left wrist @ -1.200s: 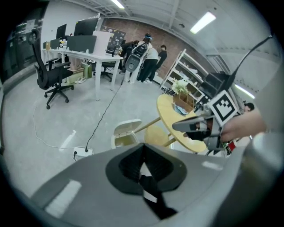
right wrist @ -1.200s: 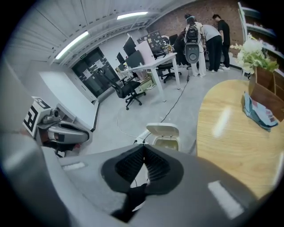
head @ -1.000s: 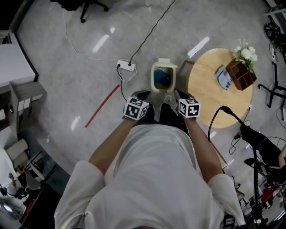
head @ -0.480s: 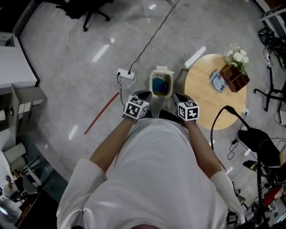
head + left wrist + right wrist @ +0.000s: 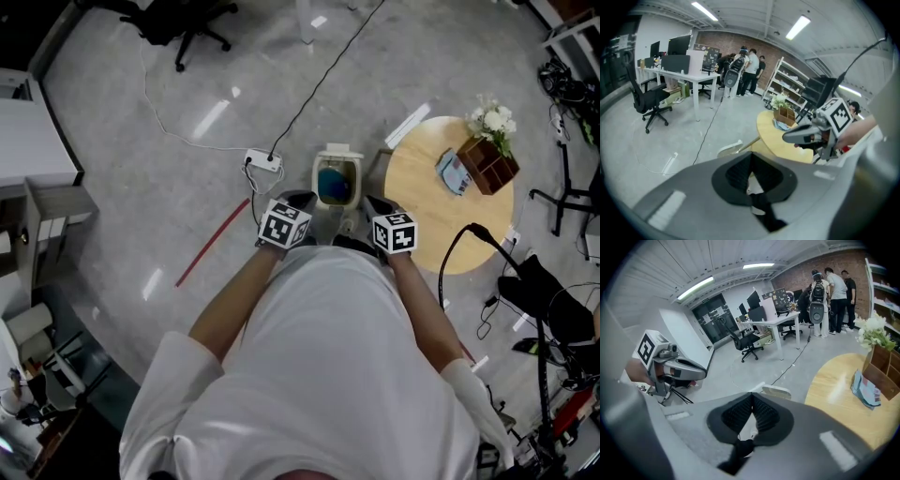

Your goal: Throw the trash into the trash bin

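Observation:
A small white trash bin (image 5: 336, 178) stands open on the grey floor just beyond my two grippers, with blue and dark trash (image 5: 333, 185) lying inside it. Its white rim also shows past the jaws in the left gripper view (image 5: 729, 148) and in the right gripper view (image 5: 776, 391). My left gripper (image 5: 300, 201) and right gripper (image 5: 373, 204) hang side by side in front of the person's chest, angled down toward the bin. Both are shut with nothing between the pads. Each gripper view shows the other gripper: the right gripper (image 5: 804, 135) and the left gripper (image 5: 686, 371).
A round wooden table (image 5: 422, 211) stands right of the bin, with a wooden box of white flowers (image 5: 491, 150) and a blue packet (image 5: 450, 172) on it. A power strip (image 5: 262, 160) with cables and a red floor strip (image 5: 214, 239) lie to the left. Several people (image 5: 745, 68) stand far back.
The bin, floor and table look a little smaller and farther in the head view; the bin has drifted slightly left and up. Both grippers keep their places side by side.

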`<action>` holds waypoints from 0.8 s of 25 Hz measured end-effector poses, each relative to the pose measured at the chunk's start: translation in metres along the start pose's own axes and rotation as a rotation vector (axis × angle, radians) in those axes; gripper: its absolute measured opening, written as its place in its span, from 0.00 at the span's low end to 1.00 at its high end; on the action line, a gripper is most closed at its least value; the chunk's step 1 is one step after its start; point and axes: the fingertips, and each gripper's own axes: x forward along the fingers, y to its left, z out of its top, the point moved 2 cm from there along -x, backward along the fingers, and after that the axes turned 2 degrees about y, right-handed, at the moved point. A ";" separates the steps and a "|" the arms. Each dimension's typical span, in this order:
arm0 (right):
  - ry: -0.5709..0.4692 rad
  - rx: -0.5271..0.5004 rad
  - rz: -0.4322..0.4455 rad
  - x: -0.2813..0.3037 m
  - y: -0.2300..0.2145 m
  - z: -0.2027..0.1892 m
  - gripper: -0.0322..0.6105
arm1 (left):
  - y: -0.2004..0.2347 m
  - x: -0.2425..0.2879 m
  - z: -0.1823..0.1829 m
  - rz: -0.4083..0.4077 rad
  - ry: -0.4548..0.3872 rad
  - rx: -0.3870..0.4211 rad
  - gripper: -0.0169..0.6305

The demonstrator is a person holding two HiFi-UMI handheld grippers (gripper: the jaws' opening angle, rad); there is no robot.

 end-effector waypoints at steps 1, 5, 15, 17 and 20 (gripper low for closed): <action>0.001 0.000 0.001 -0.001 0.000 -0.001 0.05 | 0.000 0.000 0.000 0.004 -0.002 -0.014 0.03; 0.007 0.003 0.004 -0.003 0.001 -0.008 0.05 | 0.000 -0.001 -0.003 0.020 -0.011 -0.052 0.03; 0.011 -0.006 0.007 -0.010 -0.001 -0.011 0.05 | -0.006 0.005 -0.003 0.015 -0.013 -0.067 0.03; 0.008 -0.002 0.003 -0.012 -0.004 -0.011 0.05 | -0.009 0.007 -0.001 0.012 -0.013 -0.061 0.03; 0.003 0.010 -0.010 -0.017 -0.012 -0.011 0.05 | -0.012 0.009 0.001 0.008 -0.009 -0.054 0.03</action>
